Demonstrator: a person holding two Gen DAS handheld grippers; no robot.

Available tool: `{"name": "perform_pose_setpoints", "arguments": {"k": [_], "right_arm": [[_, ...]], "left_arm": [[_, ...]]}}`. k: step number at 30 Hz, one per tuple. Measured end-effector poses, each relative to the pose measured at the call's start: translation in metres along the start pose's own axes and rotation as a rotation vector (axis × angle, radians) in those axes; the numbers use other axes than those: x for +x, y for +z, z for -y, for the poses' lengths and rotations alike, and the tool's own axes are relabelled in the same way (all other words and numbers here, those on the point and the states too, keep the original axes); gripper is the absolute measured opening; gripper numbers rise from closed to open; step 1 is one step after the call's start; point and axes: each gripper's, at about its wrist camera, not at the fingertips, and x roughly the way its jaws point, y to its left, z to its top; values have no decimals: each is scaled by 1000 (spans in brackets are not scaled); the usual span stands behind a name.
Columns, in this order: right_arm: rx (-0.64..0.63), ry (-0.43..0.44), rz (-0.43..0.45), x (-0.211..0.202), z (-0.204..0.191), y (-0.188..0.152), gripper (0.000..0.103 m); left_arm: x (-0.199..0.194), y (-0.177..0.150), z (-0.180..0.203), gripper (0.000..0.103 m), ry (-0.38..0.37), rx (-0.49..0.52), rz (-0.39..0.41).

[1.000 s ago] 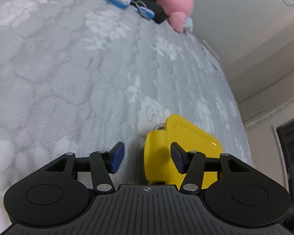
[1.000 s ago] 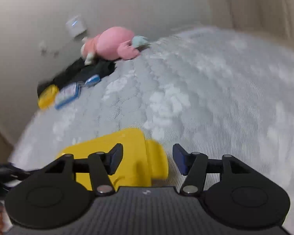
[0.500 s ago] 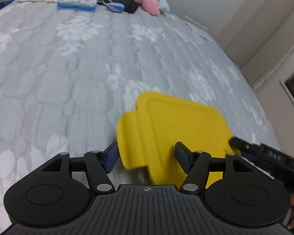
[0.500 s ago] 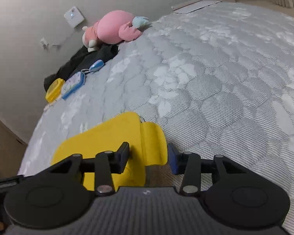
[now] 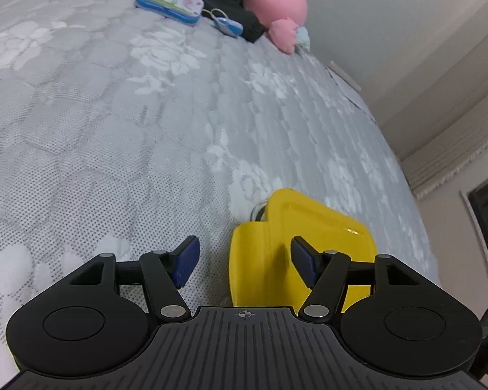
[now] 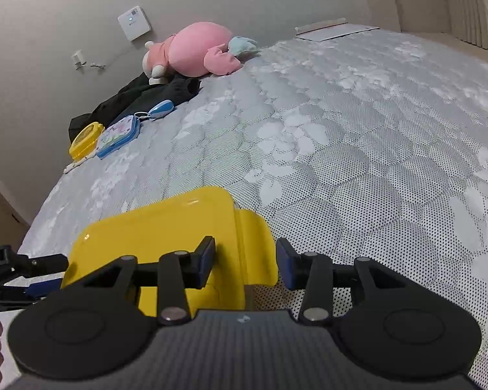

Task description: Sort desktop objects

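A yellow lidded box [image 5: 296, 243] lies on the grey quilted mattress [image 5: 114, 130]. My left gripper [image 5: 244, 261] is open, its jaws on either side of the box's side flap without touching it. In the right wrist view the same box [image 6: 166, 227] is close in front. My right gripper [image 6: 245, 265] is narrowed around the box's other side flap [image 6: 253, 247], pads beside it; contact is unclear. The left gripper [image 6: 29, 276] shows at the far left edge of that view.
At the far end of the mattress lie a pink plush toy [image 6: 201, 53], black clothing [image 6: 140, 97], a small blue item [image 6: 161, 110], a blue patterned case [image 6: 118, 135] and a second yellow box [image 6: 84, 138]. Walls border the bed. Papers [image 6: 335, 31] lie at the far corner.
The left gripper has pulled back and swung left, so the box's flap now sits loose between wider jaws. The right gripper stays narrowed around the other flap.
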Motion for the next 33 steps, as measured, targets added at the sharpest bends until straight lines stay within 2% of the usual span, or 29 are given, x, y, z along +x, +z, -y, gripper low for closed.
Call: {"name": "perform_pose_setpoints", "arguments": {"k": [3,6,9,13,16,18,21,23,26,28,30,31,32,33], "right_arm": [[-7,-8,1,-1,-1,1,44],[-15,-17,2,-2,-3,3,45],[-2,-16,1,-2,0,3,45],[-20,-20,23,-6,-3,5,45],[-8,-22,42,-7,0,6,45],[6,-24,56,-8,2,7,45],[50,-33,73,-8,11,10,46],[114,-27,54,-6,21,11,53],[204,22,-3,3,31,9,53],[193,34,7,3,30,9,53],[183,46,16,3,29,9,42],[177,52,21,3,28,8,38],[172,57,25,3,28,8,30],[152,64,39,1,26,9,7]], "left_arm": [[5,-3,10,67,30,69,-12],[6,-4,9,69,29,69,-25],[9,-5,5,70,7,33,-62],[12,-8,13,70,-9,76,-105],[18,-14,16,71,-52,83,-155],[15,-13,15,69,-57,82,-134],[2,-4,2,69,-80,-7,-39],[-1,-1,-6,69,-69,-49,3],[9,-2,-5,69,-6,-28,-9],[13,-3,1,67,-14,-2,-23],[16,-5,9,63,-35,44,-50],[17,-7,13,65,-33,69,-60],[16,-8,16,65,-29,94,-55],[15,-10,20,65,-26,119,-45]]}}
